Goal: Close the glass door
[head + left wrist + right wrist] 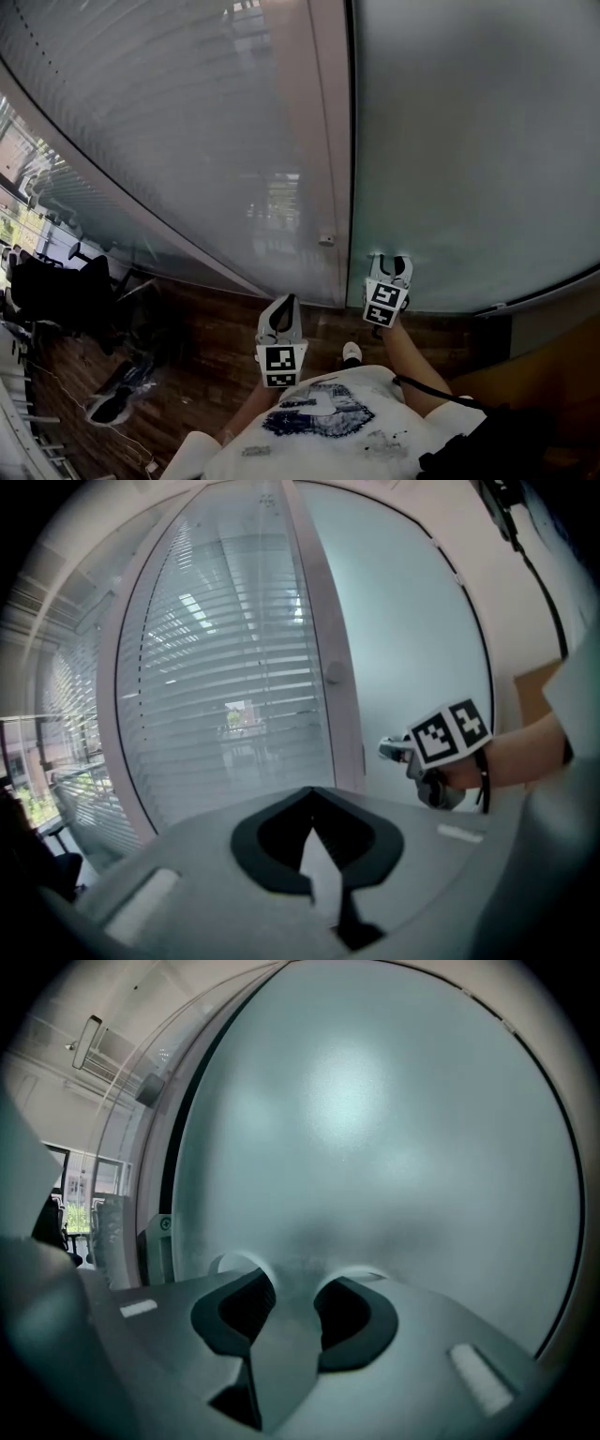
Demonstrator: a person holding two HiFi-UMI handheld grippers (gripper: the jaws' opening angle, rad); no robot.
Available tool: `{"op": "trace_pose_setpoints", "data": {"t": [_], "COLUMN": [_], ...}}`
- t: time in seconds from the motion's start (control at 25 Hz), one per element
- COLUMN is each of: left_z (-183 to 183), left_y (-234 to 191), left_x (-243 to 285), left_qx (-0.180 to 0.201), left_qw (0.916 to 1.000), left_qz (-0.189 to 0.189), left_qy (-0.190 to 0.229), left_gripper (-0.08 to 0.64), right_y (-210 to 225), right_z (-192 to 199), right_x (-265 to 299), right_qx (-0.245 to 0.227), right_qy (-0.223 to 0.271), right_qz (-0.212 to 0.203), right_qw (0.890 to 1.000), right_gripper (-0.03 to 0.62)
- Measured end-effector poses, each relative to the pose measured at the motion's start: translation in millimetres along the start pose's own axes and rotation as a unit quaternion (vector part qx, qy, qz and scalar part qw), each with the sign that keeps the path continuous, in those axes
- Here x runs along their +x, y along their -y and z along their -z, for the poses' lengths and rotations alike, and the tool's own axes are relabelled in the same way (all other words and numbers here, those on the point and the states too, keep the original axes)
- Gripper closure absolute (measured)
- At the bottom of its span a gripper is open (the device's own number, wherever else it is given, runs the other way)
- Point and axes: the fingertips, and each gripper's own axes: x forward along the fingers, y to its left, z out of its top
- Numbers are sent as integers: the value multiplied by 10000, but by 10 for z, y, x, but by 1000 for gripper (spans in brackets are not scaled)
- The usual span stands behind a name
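Note:
The frosted glass door [469, 141] fills the right half of the head view, its left edge beside a pale upright frame [323, 141]. My right gripper [391, 262] is open, its two tips at or very near the door's lower left part. In the right gripper view the door [375, 1129] fills the frame, and bare glass shows between the spread jaws of the right gripper [298, 1274]. My left gripper [285, 305] is lower and to the left, shut to a point and holding nothing, off the glass. From the left gripper [314, 794] I see the right gripper [389, 750] against the door [394, 649].
Left of the frame runs a glass wall with blinds [169, 122]. A small knob [325, 239] sits on the frame. Dark office chairs [56, 291] stand on the wood floor [216, 328] at the left. A floor fitting [492, 307] sits at the door's foot.

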Motion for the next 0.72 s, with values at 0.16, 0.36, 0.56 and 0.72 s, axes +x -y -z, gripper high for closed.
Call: {"op": "trace_pose_setpoints", "data": {"t": [0.16,0.36,0.56,0.72], "left_z": [-19,-44,-159,-156], "left_y": [51,83,168,247], "left_x": [78,199,341,432], "left_qx": [52,76,12,-24], "left_qw": [10000,9999,9997,9997], "left_qz": [-13,-117,-221,-254], "left_qy": [-40,-97,-34,62], "left_gripper": [557,557,557,557], "right_y": [2,-17,2,-32], "right_z": [17,24,-3,-19], "right_x": [80,46,41,45], "right_qx": [-7,-43,-72,-53], "right_qy": [-5,69,57,135], "right_qz": [8,10,-32,-80], "right_qw": [10000,10000,10000,9999], "right_gripper": [465,465,465,465]}}
